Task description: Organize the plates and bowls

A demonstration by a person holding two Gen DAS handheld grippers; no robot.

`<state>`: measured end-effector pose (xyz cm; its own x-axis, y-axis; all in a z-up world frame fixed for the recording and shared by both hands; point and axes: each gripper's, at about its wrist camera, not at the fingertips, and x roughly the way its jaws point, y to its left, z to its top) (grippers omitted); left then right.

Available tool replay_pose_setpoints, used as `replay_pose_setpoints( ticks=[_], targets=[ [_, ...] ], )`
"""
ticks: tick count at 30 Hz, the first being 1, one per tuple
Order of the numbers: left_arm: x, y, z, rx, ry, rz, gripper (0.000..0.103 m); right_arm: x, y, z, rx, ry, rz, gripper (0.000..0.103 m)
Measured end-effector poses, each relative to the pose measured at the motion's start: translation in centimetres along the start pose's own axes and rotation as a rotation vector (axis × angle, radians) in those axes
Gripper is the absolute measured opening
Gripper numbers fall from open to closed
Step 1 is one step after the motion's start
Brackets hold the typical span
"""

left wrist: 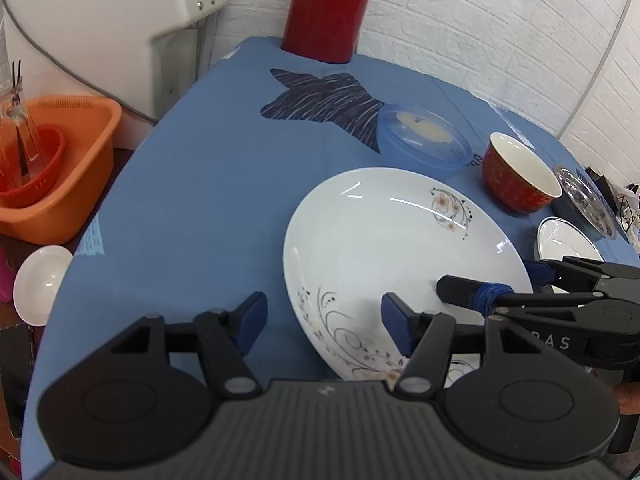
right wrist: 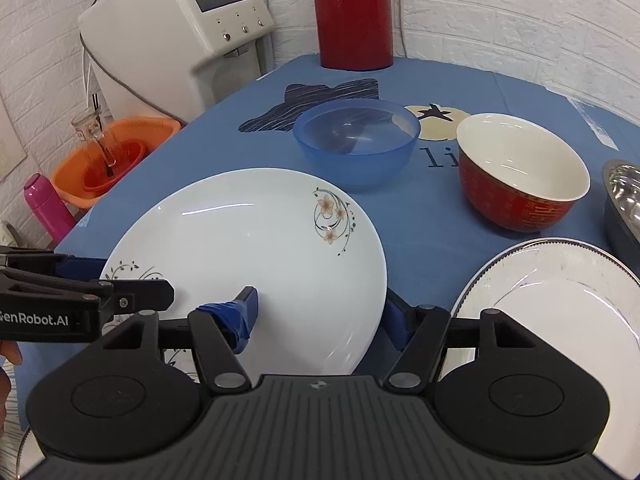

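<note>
A large white plate with flower prints lies on the blue tablecloth. My left gripper is open, its fingers astride the plate's left rim. My right gripper is open too, one taped finger over the plate and the other outside its right rim. Each gripper shows in the other's view: right gripper, left gripper. Behind the plate stand a blue translucent bowl and a red bowl with a white inside. A silver-rimmed white plate lies to the right.
A steel bowl sits at the right edge. At the back of the table stands a red thermos. Off the table's left side are a white appliance, an orange basin holding a glass, a pink bottle and a small white bowl.
</note>
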<state>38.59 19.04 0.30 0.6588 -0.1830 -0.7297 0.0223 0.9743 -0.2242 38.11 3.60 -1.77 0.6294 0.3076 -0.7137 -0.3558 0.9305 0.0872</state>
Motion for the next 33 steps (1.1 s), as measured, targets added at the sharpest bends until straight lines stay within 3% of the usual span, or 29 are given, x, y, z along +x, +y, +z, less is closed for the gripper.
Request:
replay_pose_setpoints(
  ticks=[3,7,22,33],
  targets=[
    [0.1,-0.3,0.1,0.021,0.0,0.021,0.027,-0.1,-0.3,-0.2,0.003,-0.014,0.028,0.047],
    [0.1,0.2,0.4,-0.021,0.006,0.0,0.014,-0.3,-0.5,-0.3,-0.006,-0.033,0.015,0.036],
    [-2.4,-0.4,1.1,0.019,-0.03,0.058,0.013,-1.9,0.3,0.0,0.089,-0.058,0.04,0.037],
    [-9.8,-3.1,-2.5,0.095,-0.105,0.035,0.013,-9.4,2.1,-3.5,0.108,-0.14,0.038,0.041]
  ],
)
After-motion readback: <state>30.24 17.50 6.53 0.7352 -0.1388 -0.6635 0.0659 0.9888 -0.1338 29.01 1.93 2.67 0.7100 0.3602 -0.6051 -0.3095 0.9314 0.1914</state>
